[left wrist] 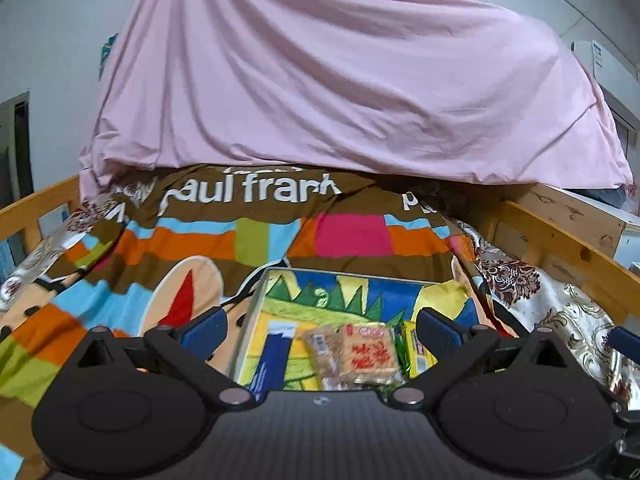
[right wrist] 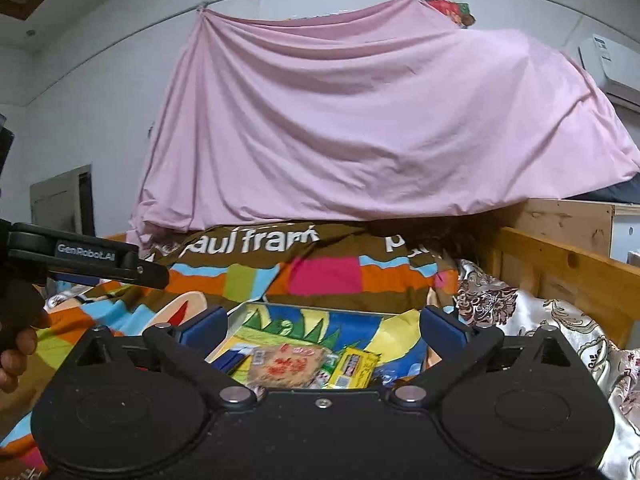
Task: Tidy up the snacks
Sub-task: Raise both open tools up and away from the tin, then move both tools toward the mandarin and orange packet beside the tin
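A colourful picture tray (left wrist: 304,288) lies on the bed with snacks on it. A brown cracker pack with red characters (left wrist: 366,354) sits in its near part, a yellow packet (left wrist: 416,350) to its right and a blue packet (left wrist: 274,356) to its left. My left gripper (left wrist: 320,326) is open and empty, above the near end of the tray. In the right wrist view the tray (right wrist: 320,320), the cracker pack (right wrist: 288,366) and the yellow packet (right wrist: 354,366) show below my right gripper (right wrist: 320,326), which is open and empty. The left gripper's body (right wrist: 88,262) shows at the left edge.
A striped "paul frank" quilt (left wrist: 240,240) covers the bed. A pink sheet (left wrist: 340,80) hangs behind it. A wooden bed rail (left wrist: 560,248) runs along the right, with a floral satin cloth (left wrist: 552,304) beside it. An air conditioner (right wrist: 612,64) hangs on the wall.
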Demonstrator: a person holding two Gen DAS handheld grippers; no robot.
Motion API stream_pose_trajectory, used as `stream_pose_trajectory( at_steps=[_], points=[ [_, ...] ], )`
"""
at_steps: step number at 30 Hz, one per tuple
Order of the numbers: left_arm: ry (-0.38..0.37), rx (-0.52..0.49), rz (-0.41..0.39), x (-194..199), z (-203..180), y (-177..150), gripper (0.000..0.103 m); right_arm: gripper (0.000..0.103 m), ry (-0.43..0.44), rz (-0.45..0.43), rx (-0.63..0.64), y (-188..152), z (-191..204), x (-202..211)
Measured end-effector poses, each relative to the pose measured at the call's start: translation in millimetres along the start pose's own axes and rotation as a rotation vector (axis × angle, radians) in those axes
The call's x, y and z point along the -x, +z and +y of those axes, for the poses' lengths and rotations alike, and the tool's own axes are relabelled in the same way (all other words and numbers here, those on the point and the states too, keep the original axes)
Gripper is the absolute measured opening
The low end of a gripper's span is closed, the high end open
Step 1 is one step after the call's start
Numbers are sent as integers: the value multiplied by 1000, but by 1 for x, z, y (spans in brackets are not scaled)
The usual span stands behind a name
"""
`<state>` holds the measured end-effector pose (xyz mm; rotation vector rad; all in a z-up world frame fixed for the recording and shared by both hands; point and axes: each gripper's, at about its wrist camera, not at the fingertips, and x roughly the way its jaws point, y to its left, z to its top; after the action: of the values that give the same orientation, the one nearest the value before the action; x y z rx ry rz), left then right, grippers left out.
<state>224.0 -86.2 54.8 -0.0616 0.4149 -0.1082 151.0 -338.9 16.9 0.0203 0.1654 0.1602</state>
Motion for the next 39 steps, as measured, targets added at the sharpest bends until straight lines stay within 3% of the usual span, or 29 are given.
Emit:
stream_pose_trajectory(
  at_steps=[21, 39],
  points=[
    [57, 90, 14, 91, 70, -70, 103, 102, 3, 37, 8, -22, 33, 79],
    [53, 62, 44, 110, 85, -110, 103, 102, -7, 106, 48, -37, 48, 90]
  ],
)
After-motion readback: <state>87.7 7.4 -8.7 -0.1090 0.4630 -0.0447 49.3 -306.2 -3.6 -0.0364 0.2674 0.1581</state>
